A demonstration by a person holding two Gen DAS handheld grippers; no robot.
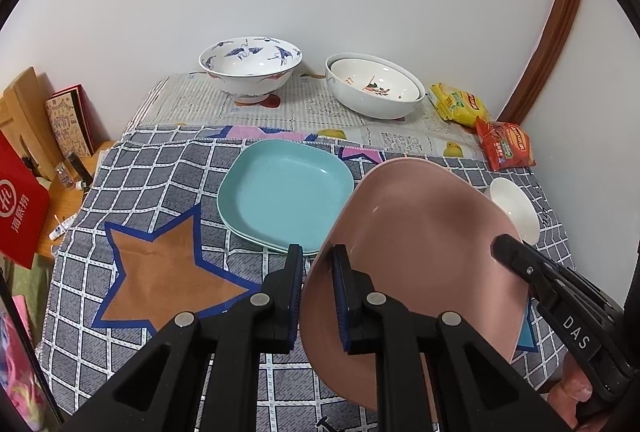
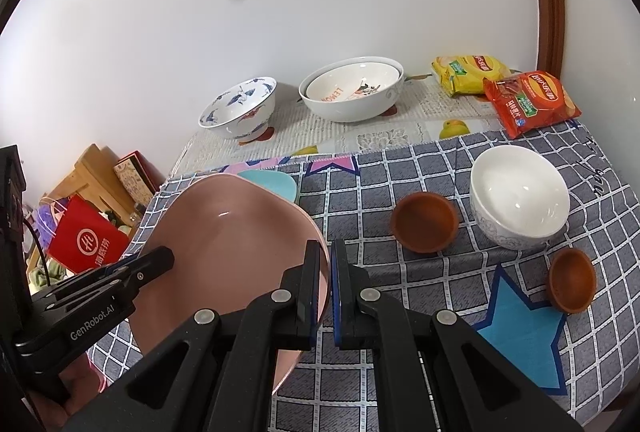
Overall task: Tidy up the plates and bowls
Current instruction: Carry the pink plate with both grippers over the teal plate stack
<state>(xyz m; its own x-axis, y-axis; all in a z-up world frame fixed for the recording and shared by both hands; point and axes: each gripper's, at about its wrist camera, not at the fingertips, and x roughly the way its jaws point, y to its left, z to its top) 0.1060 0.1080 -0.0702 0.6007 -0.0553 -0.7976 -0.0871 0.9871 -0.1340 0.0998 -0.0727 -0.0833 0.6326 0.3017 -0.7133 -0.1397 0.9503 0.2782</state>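
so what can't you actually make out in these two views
- Blue plates: right wrist view, mostly behind the pink plate.
- White bowl: left wrist view, half behind the pink plate.
- Two brown cups: hidden entirely in the left wrist view.
- Pink plate's near edge: covered by each view's own tool.
- Shelf clutter: left wrist view, too small.

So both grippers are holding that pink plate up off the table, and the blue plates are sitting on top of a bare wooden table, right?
Not quite. Both grippers do hold the pink plate, the left gripper and right gripper each clamped on an edge. But the blue plates rest on a grey checked cloth with stars, not bare wood; the left wrist view shows it.
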